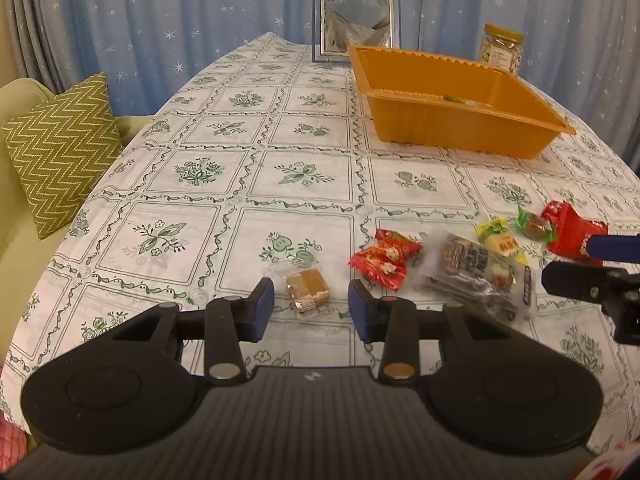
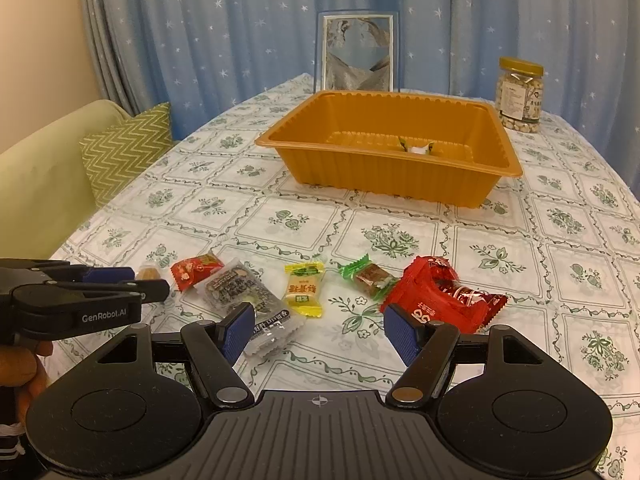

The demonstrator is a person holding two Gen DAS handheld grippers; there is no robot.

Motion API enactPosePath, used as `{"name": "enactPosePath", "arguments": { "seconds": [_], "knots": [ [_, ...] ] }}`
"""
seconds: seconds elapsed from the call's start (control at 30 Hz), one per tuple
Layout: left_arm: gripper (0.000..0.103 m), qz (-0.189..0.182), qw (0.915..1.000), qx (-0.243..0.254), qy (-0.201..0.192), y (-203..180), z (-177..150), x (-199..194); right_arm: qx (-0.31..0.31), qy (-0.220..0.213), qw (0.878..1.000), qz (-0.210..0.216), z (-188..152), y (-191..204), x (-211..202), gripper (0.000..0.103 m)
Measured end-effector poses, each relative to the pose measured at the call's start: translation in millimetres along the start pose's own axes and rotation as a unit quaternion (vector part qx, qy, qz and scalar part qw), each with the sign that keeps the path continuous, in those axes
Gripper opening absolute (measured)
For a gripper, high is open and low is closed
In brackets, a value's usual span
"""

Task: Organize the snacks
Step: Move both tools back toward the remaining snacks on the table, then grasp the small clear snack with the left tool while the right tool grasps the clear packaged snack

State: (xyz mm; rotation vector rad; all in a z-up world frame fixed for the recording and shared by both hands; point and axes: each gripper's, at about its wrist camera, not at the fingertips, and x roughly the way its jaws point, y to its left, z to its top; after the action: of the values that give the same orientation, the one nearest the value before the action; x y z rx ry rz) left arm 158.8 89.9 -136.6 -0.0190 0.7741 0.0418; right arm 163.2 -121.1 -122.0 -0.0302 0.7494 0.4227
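Observation:
A row of wrapped snacks lies on the tablecloth. From the left they are a brown wafer point(image 1: 308, 290) in clear wrap, a small red packet point(image 1: 384, 260), a dark clear packet point(image 1: 476, 268), a yellow candy point(image 2: 304, 288), a green-wrapped candy point(image 2: 370, 278) and a big red packet point(image 2: 440, 296). My left gripper point(image 1: 311, 310) is open, its blue pads either side of the wafer without touching it. My right gripper point(image 2: 320, 332) is open over bare cloth, its right pad beside the big red packet. Behind stands the orange tray point(image 2: 384, 176) with one small snack point(image 2: 418, 148) inside.
A framed picture point(image 2: 356, 52) leans behind the tray and a jar of nuts point(image 2: 519, 96) stands at the back right. A sofa with a green zigzag cushion point(image 1: 60, 152) sits off the table's left edge. Blue starred curtains hang behind.

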Motion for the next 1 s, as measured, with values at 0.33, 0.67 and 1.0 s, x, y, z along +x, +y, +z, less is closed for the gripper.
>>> {"name": "enactPosePath", "arguments": {
  "seconds": [0.33, 0.67, 1.0],
  "knots": [
    [0.02, -0.007, 0.9999, -0.01, -0.007, 3.0, -0.3, -5.3, -0.056, -0.003, 0.998, 0.021, 2.2, 16.6, 6.4, 0.071],
    [0.02, -0.018, 0.9995, -0.02, -0.018, 4.3, 4.4, -15.5, -0.155, 0.021, 0.987, 0.043, 0.3, 40.8, 36.8, 0.054],
    [0.02, -0.022, 0.9993, -0.023, -0.02, 4.6, 5.0, -18.5, -0.155, 0.046, 0.986, 0.046, -1.1, 42.5, 44.9, 0.044]
  ]
}}
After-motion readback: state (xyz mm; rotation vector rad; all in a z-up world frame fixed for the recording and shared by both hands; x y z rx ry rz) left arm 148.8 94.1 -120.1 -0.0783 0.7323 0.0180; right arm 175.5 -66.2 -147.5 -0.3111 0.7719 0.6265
